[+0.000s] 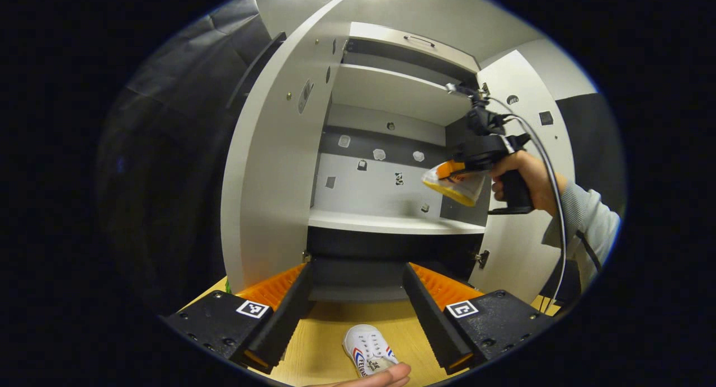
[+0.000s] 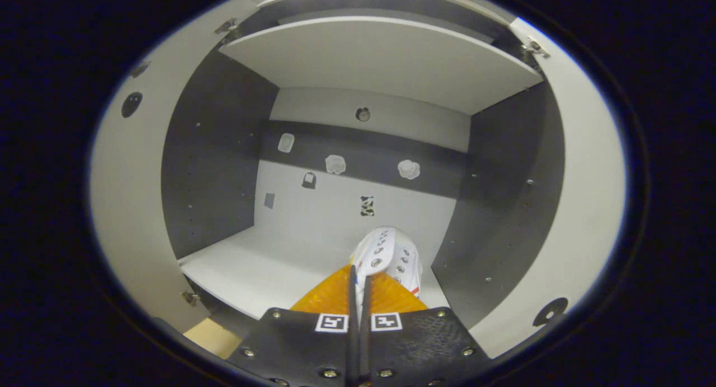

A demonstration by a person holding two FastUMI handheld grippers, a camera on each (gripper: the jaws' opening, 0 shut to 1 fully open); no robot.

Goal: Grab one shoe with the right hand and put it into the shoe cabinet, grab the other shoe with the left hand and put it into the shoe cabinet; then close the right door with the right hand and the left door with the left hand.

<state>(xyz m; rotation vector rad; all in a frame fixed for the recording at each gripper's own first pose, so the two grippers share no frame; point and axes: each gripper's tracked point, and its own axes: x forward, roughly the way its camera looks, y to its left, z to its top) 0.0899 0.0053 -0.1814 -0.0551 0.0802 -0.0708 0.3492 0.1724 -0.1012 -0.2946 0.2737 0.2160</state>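
You've got one white shoe point(image 2: 386, 255) toe-forward at lower center, over the open shoe cabinet point(image 2: 313, 264) shelf, the other white shoe point(image 1: 369, 350) lying bottom center on wood.

white lace-up canvas shoe point(image 1: 370, 349): looking like matt cloth
light yellow wooden table point(image 1: 319, 342): showing smooth pale grain
white-and-grey board shoe cabinet point(image 2: 386, 57): appearing smooth, matt
small cabinet hinges point(image 2: 535, 47): glinting like metal

Your left gripper view looks from low over the wooden table point(image 1: 319, 342), back from the cabinet point(image 1: 268, 169), facing its open front and taking in both doors. Your right gripper view sits close at the cabinet's mouth, facing the back wall point(image 2: 347, 208). Both views share the lower shelf point(image 1: 391, 223) and that back wall.
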